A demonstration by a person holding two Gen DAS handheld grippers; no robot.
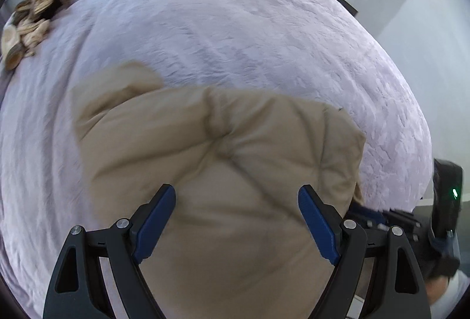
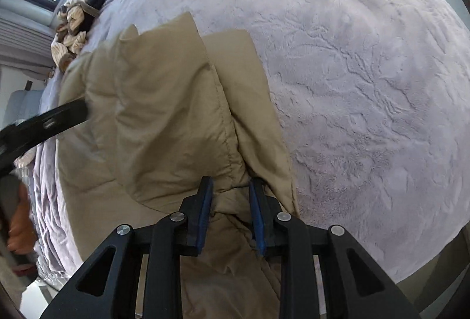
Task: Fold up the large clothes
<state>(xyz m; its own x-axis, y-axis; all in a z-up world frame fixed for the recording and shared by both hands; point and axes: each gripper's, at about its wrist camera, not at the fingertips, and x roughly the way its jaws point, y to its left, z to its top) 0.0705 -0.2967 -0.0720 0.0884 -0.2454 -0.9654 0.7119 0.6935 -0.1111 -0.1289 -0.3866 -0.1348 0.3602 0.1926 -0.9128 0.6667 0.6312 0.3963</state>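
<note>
Right gripper (image 2: 230, 201) nearly closed, pinching a bunched fold of tan padded jacket (image 2: 164, 101). Left gripper (image 1: 236, 219) spread wide over the jacket (image 1: 223, 172), gripping nothing. Jacket spread on lilac bed cover (image 1: 235, 25). Pile of beige and black clothes (image 1: 35, 13) at far edge.

Lilac plush bed cover (image 1: 264, 40), tan garment (image 1: 220, 172), heaped clothes (image 1: 35, 16) at far edge

Bare lilac bedspread (image 2: 367, 69) lies open beyond the tan garment (image 2: 164, 101); a clothes heap (image 1: 32, 13) crowds the far-left edge.
</note>
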